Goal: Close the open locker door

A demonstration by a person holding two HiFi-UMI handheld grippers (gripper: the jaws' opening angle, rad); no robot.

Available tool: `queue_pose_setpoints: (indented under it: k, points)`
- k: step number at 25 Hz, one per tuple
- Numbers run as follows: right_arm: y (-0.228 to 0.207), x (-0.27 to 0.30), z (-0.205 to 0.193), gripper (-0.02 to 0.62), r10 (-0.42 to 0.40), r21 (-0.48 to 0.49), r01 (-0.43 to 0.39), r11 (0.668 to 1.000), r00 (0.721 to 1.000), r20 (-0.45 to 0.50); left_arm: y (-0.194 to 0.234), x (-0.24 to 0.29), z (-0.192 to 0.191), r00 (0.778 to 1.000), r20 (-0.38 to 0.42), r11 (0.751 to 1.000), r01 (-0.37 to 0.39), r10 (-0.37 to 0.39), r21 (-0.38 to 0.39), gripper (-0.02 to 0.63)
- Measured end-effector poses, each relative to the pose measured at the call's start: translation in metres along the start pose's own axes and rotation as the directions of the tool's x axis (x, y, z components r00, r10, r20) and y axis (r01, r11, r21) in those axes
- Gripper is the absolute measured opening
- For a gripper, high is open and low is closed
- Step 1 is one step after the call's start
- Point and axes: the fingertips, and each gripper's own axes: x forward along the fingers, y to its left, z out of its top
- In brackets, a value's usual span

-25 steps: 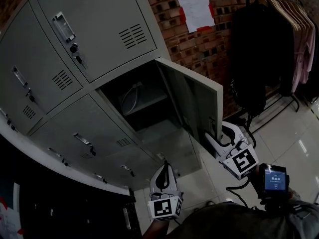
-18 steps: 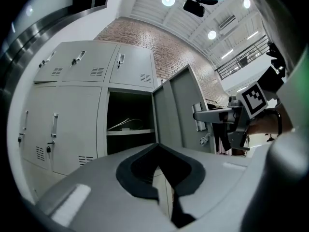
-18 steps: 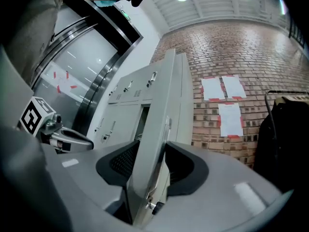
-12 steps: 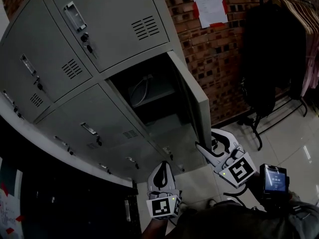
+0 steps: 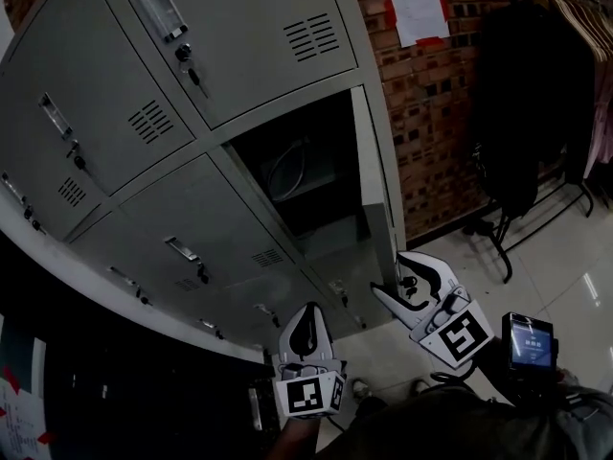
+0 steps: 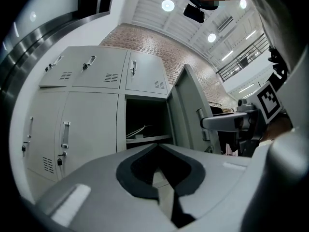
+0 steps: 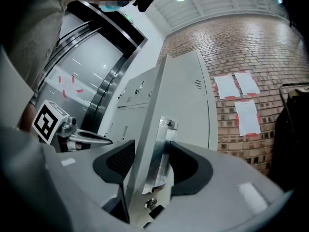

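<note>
**Right gripper** [image 5: 388, 276]: jaws apart, astride the free edge of the locker door [image 5: 375, 180] at its lower end. In the right gripper view the door's edge and the metal handle [image 7: 161, 149] stand between the two pads. The right-hand pad lies just beside the handle plate. Whether the left-hand pad touches the door panel cannot be told.

**Left gripper** [image 5: 308, 311]: jaws together, nothing between them. It sits below and to the left of the right gripper, apart from the lockers. In its own view the locker bank [image 6: 91, 110] lies straight ahead.

**Locker door:** hinged at the right side of the open compartment [image 5: 297, 175] and standing roughly edge-on to the head view, partly open. A pale cable [image 5: 285, 169] lies inside the compartment, ahead of the right gripper.

**Surroundings:** the brick wall [image 5: 431, 103] and a clothes rack [image 5: 536, 94] lie to the right of the right gripper.
</note>
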Motion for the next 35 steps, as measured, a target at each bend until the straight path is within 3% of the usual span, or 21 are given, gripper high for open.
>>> queue_pose_setpoints:
  k: [16,25,26,35]
  points:
    - [0.045,0.102,-0.016,0.204,-0.124,-0.074,0.123,0.99,0.992,-0.009,0.1,0.04,-0.014,0.985,0.057,0.986,0.164,-0.163,-0.018,0.0]
    - [0.047,0.169,-0.033,0.185,-0.167,-0.153,0.161,0.975,0.986,-0.022,0.16,0.056,-0.03,0.986,0.056,0.987,0.157,-0.156,-0.021,0.0]
    - [0.046,0.175,-0.035,0.155,-0.169,-0.152,0.163,0.975,0.985,-0.026,0.165,0.058,-0.032,0.987,0.057,0.988,0.155,-0.153,-0.023,0.0]
    - [0.029,0.226,-0.055,0.153,-0.193,-0.194,0.175,0.965,0.978,-0.076,0.197,0.073,-0.037,0.989,0.067,0.991,0.131,-0.128,-0.033,0.0]
